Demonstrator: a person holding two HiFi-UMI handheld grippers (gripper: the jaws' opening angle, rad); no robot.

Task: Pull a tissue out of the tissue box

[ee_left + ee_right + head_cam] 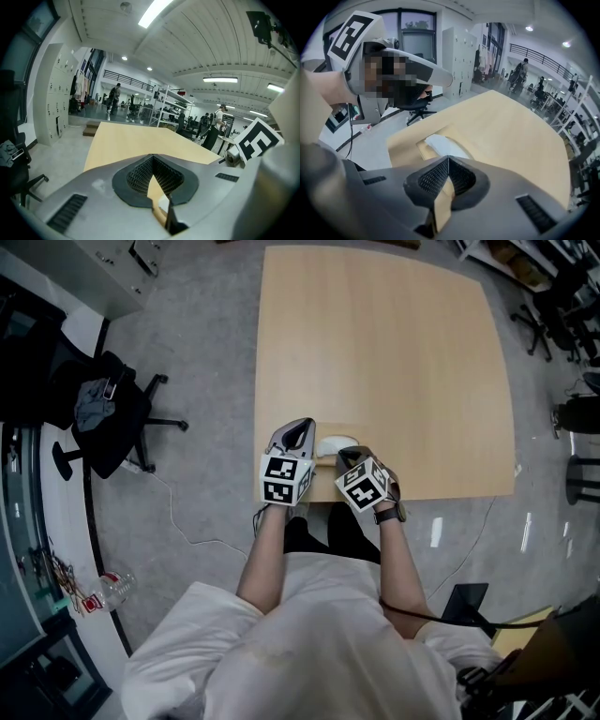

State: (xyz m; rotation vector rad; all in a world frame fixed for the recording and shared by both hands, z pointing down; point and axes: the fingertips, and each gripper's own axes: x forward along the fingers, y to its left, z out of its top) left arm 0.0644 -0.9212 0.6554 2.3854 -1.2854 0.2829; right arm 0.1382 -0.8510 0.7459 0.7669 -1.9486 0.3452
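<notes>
A wood-coloured tissue box (323, 459) sits at the front edge of the light wooden table (394, 362). A white tissue (336, 443) pokes out of its top. My right gripper (348, 457) points steeply down over the box. In the right gripper view its jaws (448, 158) are closed, tips meeting on the near edge of the tissue (443, 144). My left gripper (301, 426) lies just left of the box, shut with nothing gripped. In the left gripper view its closed jaws (152, 157) point along the table, with a bit of box and white showing under them.
A black office chair (108, 423) stands on the grey floor left of the table. A plastic bottle (112, 587) and a cable lie on the floor near it. More chairs (572, 315) stand at the right. The far table top holds nothing.
</notes>
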